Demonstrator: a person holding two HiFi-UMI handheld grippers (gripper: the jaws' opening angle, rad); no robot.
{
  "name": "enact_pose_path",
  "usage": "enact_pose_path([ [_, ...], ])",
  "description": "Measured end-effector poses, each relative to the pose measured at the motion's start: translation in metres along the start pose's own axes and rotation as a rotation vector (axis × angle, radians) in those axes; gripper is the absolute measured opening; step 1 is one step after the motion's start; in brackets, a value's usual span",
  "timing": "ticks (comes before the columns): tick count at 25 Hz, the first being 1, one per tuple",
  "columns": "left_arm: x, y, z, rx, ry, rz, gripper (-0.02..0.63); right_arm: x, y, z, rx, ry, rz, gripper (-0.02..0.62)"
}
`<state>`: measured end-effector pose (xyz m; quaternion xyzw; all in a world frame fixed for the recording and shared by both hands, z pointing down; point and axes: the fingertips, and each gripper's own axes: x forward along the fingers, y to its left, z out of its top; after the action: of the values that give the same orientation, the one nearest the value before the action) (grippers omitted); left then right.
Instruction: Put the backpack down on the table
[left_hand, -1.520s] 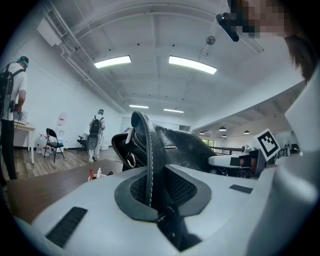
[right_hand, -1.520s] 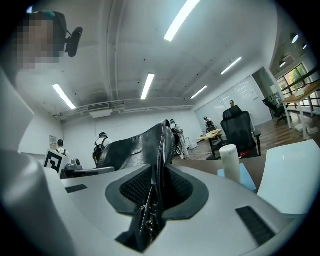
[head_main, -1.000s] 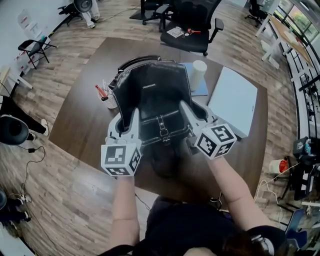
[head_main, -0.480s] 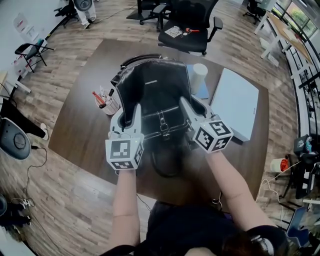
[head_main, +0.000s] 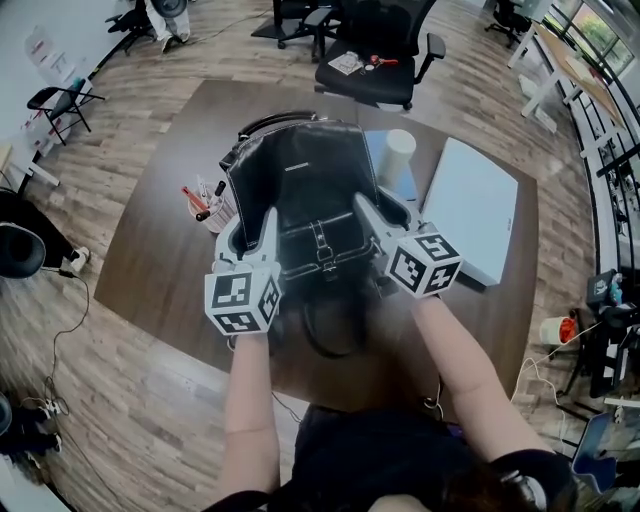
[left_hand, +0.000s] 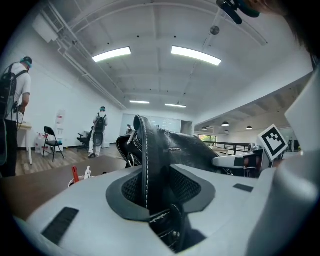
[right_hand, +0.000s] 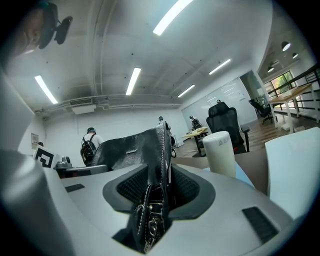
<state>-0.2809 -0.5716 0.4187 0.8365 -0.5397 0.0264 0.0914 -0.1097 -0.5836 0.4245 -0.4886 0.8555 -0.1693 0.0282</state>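
In the head view the backpack (head_main: 305, 175) stood upright near the middle of the brown table (head_main: 160, 250), and its base appeared to rest on the wood. The left tool (head_main: 250, 228) and the right tool (head_main: 385, 212) flanked its near face, one at each side edge. A pen pot (head_main: 213, 205) sat just beside the bag's left side. A white cylinder (head_main: 400, 150) and a flat white panel (head_main: 470, 205) lay to its right. The step in hand looked like the release. It would go best if both tools drew straight back along their own line only after the bag stood by itself, since soft leather could slump toward the pen pot.

In the left gripper view the left tool (left_hand: 160, 186) had its jaws just opening. A stitched black edge of the backpack (left_hand: 172, 150) rose between the mesh-textured pads, with slack showing beside it, so the jaws were apart and not clamped. The leather looked smooth, slightly glossy and pliable, with pale stitching along the rim.

In the right gripper view the right tool (right_hand: 161, 187) was likewise parted, its jaws just opening around a thicker edge of the backpack (right_hand: 127, 150) that carried metal buckles and chain links. That hardware could catch a pad, so a wider opening before pulling away seemed wise. The white cylinder (right_hand: 220, 152) stood close behind, matte and smooth.
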Motion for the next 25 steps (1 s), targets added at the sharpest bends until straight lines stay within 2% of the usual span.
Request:
enact_pose_path([
  [5,0.0,0.001,0.001,-0.005,0.013,-0.002,0.135,-0.001,-0.004,0.0,-0.035,0.017,-0.007,0.183],
  [9,-0.003,0.003,0.004,0.045,0.01,0.03,0.197,-0.009,-0.004,0.006,-0.078,0.017,-0.008,0.198],
  [15,-0.016,0.005,0.005,0.087,0.011,0.097,0.219,-0.034,0.009,0.025,-0.171,-0.021,0.005,0.204],
  [19,-0.032,0.005,0.004,0.08,0.013,0.148,0.225,-0.055,0.016,0.029,-0.174,-0.033,0.023,0.199],
  [25,-0.054,-0.011,0.01,0.081,-0.009,0.17,0.225,-0.084,0.026,0.019,-0.153,-0.02,0.035,0.189],
])
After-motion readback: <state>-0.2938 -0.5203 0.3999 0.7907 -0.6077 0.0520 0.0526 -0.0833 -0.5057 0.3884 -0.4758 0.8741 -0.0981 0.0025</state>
